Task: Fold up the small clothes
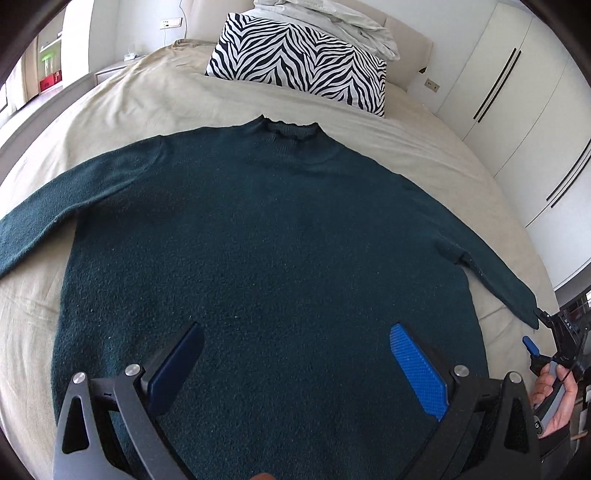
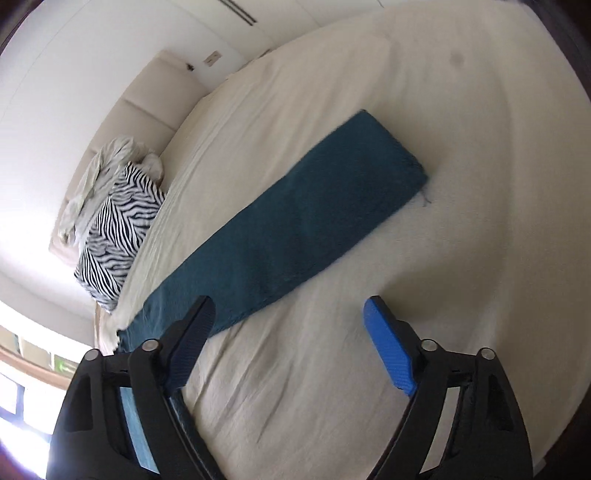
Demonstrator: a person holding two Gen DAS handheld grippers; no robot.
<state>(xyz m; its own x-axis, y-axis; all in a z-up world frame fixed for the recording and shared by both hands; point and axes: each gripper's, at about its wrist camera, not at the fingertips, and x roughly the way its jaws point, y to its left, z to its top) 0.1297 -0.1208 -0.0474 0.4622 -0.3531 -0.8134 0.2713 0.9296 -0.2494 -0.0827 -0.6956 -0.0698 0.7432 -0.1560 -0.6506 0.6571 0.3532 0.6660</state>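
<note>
A dark green sweater (image 1: pixel 266 236) lies spread flat, front up, on a beige-sheeted bed (image 1: pixel 155 99), its collar pointing toward the headboard and both sleeves stretched outward. In the left wrist view, the left sleeve (image 1: pixel 40 218) runs off toward the picture's left edge. Above it, at the head of the bed, a zebra-print pillow (image 1: pixel 299 64) leans against a rumpled pale duvet (image 1: pixel 332 18). The left tool (image 1: pixel 295 358) hovers over the sweater's lower hem with its two blue-padded fingers (image 1: pixel 419 369) spread wide apart, nothing between them. Farther right, the right sleeve (image 1: pixel 491 269) slants down to the bed's edge, where the tip of the right tool (image 1: pixel 543 317) meets its cuff; from this angle it is unclear whether that tip touches the fabric. A hand (image 1: pixel 554 398) grips the handle of that tool at the picture's right margin, in front of white wardrobe doors (image 1: pixel 517 110).

In the right wrist view, the zebra-print pillow (image 2: pixel 118 232) appears at left beside the padded headboard (image 2: pixel 147 103). The sleeve (image 2: pixel 295 221) crosses the sheet diagonally, its cuff end lying flat at upper right. The right tool (image 2: pixel 291 314) is poised above the bed with its fingers (image 2: pixel 388 347) spread wide and holding nothing; its left finger overlaps the sleeve's near part, while the right finger is over bare sheet.
</note>
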